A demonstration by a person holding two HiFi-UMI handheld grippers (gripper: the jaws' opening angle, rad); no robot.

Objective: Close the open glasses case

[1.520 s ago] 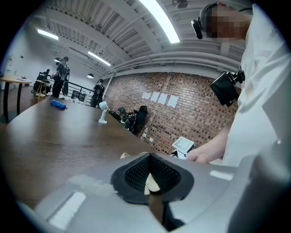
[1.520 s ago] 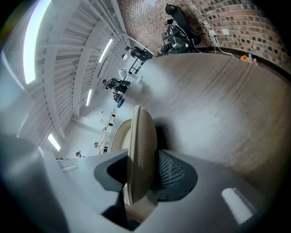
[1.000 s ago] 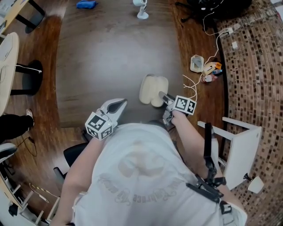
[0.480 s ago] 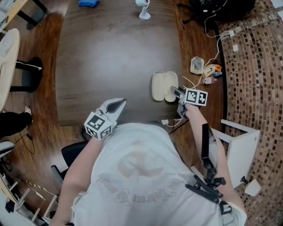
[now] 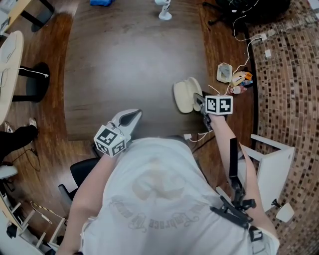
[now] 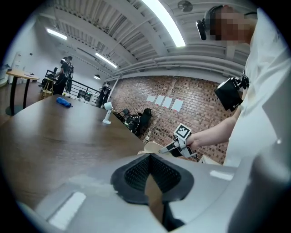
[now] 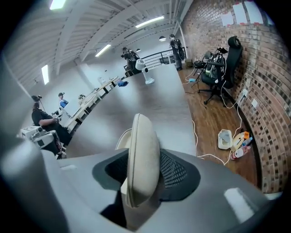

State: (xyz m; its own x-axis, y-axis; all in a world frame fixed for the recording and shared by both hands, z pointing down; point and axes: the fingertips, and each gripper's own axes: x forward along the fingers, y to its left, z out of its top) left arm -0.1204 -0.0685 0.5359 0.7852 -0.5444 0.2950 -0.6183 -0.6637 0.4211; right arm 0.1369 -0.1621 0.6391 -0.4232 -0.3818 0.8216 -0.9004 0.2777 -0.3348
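The cream glasses case [image 5: 183, 95] lies near the right edge of the dark wooden table [image 5: 124, 60]. Its lid [image 7: 143, 154] stands up on edge between the jaws of my right gripper [image 5: 198, 99], over the lower half. Those jaws are opening, and a dark gap shows at the lid's left side. My left gripper [image 5: 133, 116] rests at the table's near edge, shut and empty, well to the left of the case. In the left gripper view the case [image 6: 153, 146] and the right gripper [image 6: 178, 146] show beyond the shut left gripper [image 6: 152, 157].
A white stand-like object [image 5: 163, 10] and a blue item [image 5: 99, 2] sit at the table's far end. Cables, a small box and bottles [image 5: 232, 77] lie on the floor to the right. A white stool [image 5: 271, 164] stands near my right arm.
The right gripper carried the case to the right and a little away from me, then rolled, bringing the lid up onto its edge. The left gripper stayed put.
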